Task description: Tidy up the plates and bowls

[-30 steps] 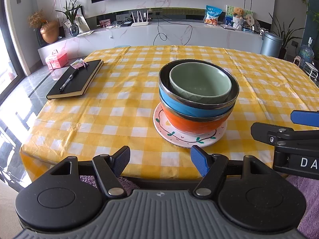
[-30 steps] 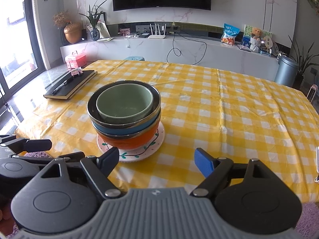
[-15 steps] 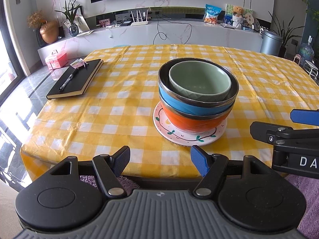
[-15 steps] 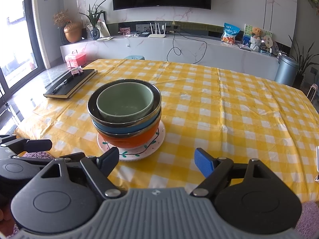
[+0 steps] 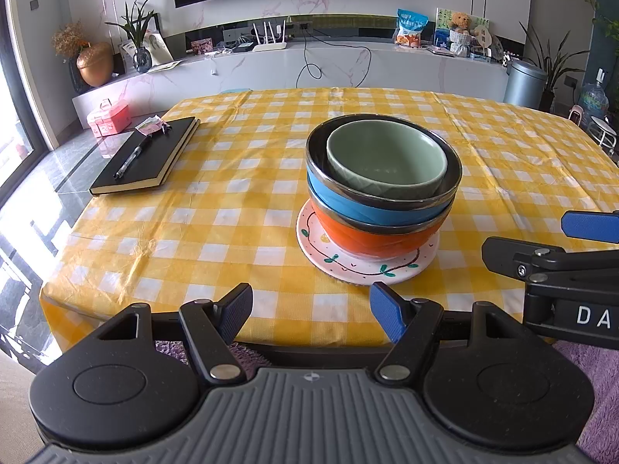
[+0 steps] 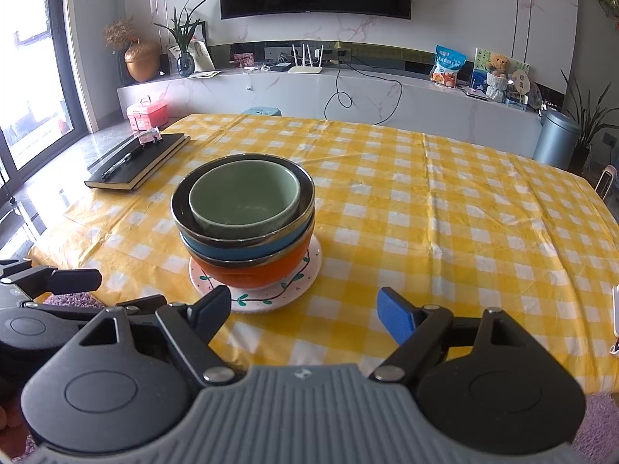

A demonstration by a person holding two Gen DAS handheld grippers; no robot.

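A pale green bowl (image 5: 387, 164) sits nested in a blue bowl (image 5: 348, 203), which sits in an orange bowl (image 5: 371, 237), all on a white patterned plate (image 5: 359, 266) on the yellow checked table (image 5: 240, 208). The same stack shows in the right wrist view: green bowl (image 6: 243, 201), blue bowl (image 6: 216, 251), orange bowl (image 6: 263, 274), plate (image 6: 271, 297). My left gripper (image 5: 311, 311) is open and empty at the table's near edge, short of the plate. My right gripper (image 6: 305, 313) is open and empty, to the right of the stack.
A black notebook (image 5: 149, 156) with a pen (image 5: 129, 158) lies at the table's far left. The right gripper's body (image 5: 561, 270) shows at the right edge of the left wrist view. A purple rug (image 5: 592, 367) lies below the table's near edge.
Both grippers have hardly moved; the views drift very slightly. The bowl stack stays in place.
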